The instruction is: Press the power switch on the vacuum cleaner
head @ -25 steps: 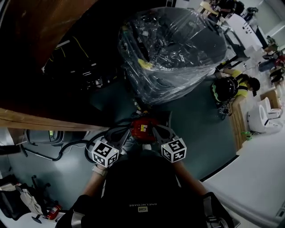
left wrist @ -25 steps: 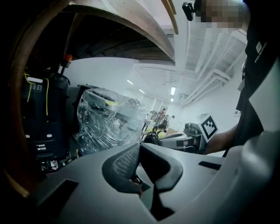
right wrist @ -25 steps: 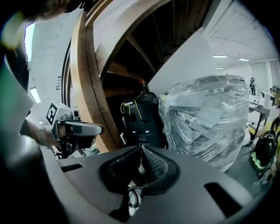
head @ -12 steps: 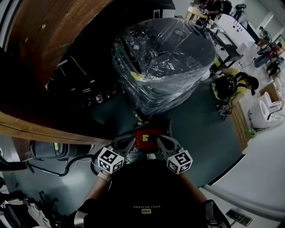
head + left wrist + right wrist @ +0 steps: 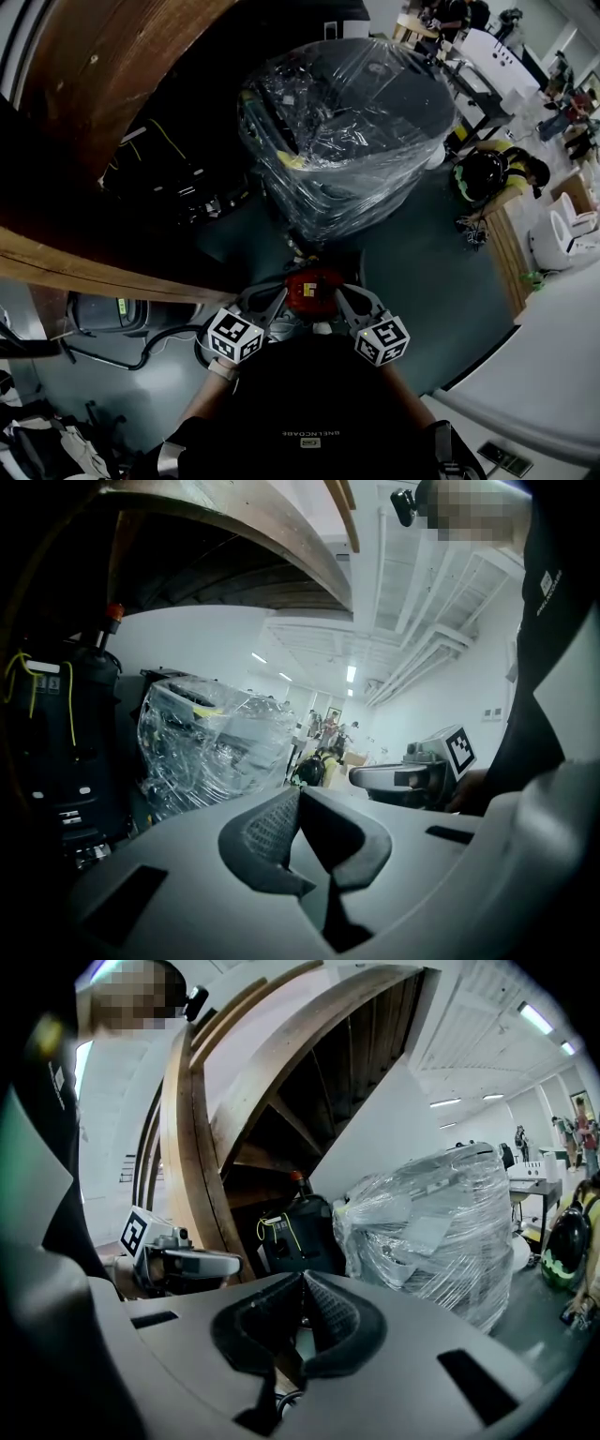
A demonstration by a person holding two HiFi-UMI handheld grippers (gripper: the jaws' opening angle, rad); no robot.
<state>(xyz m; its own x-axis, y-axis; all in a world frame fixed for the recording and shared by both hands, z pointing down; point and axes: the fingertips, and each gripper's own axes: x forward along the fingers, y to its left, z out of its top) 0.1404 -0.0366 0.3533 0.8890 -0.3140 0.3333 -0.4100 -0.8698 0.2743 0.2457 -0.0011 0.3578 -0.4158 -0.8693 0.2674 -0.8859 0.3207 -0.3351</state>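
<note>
Head view first: the vacuum point(image 5: 312, 291) shows as a red top with a pale label. It sits between the tips of the left gripper point(image 5: 272, 302) and the right gripper point(image 5: 343, 300), just beyond their marker cubes and close to the person's dark torso. Whether either tip touches it can't be made out from up here, and the switch is too small to pick out. A black hose point(image 5: 141, 364) loops away on the left gripper's outer side. Well ahead of both grippers stands a big plastic-wrapped bundle point(image 5: 352, 122), with a wooden stair point(image 5: 94, 94) curving ahead-left.

Left gripper view: the left gripper point(image 5: 298, 794) has its jaws brought together, tips meeting, with nothing between them. This camera looks level across the room, so only the head view carries the red top. What this view gives instead is the right gripper point(image 5: 366, 778) just to the right. The bundle point(image 5: 211, 747) is ahead, and a black machine point(image 5: 66, 733) with a red knob point(image 5: 114, 613) stands ahead-left under the stair point(image 5: 281, 546).

Right gripper view: the right gripper point(image 5: 302, 1279) is likewise closed on nothing, its pads meeting. The left gripper point(image 5: 230, 1262) hangs just to its left. Beyond the tips is the machine point(image 5: 300, 1232), here showing a yellow cable on its front, tucked under the stair point(image 5: 197, 1147). The bundle point(image 5: 431, 1222) is ahead-right.
</note>
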